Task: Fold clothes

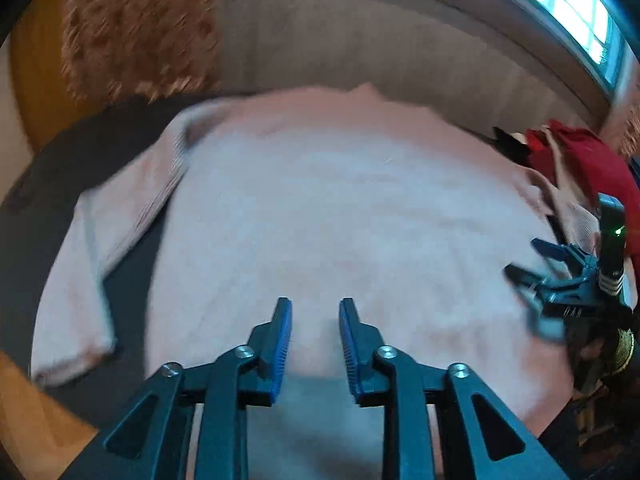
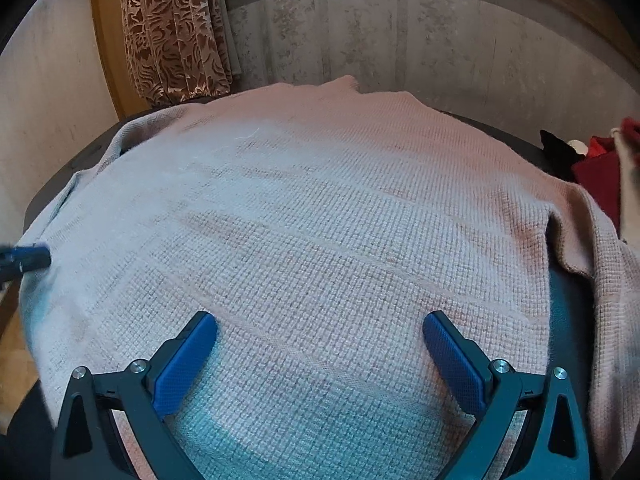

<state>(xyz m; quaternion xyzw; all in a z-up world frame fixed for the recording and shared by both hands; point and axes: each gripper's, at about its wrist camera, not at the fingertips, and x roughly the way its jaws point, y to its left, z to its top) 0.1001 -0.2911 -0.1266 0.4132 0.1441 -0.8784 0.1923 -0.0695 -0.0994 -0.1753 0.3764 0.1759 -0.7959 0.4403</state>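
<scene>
A pale pink knitted sweater (image 1: 320,200) lies spread flat over a dark round table (image 1: 80,140), and it fills the right wrist view (image 2: 320,200). One sleeve (image 1: 100,240) trails off at the left, the other (image 2: 600,260) hangs over the right edge. My left gripper (image 1: 314,308) hovers over the near part of the body, jaws a little apart with nothing between them. My right gripper (image 2: 320,320) stands wide open over the knit, holding nothing; it also shows blurred at the right edge (image 1: 532,280). A blue fingertip (image 2: 28,256) of the left gripper shows at the far left.
A heap of red and dark clothes (image 1: 580,160) sits on the table's right side (image 2: 596,172). A patterned brown curtain (image 2: 172,32) hangs at the back left before a grey wall. A bright window (image 1: 568,4) is at top right. Wooden floor (image 1: 32,400) lies below the table's left edge.
</scene>
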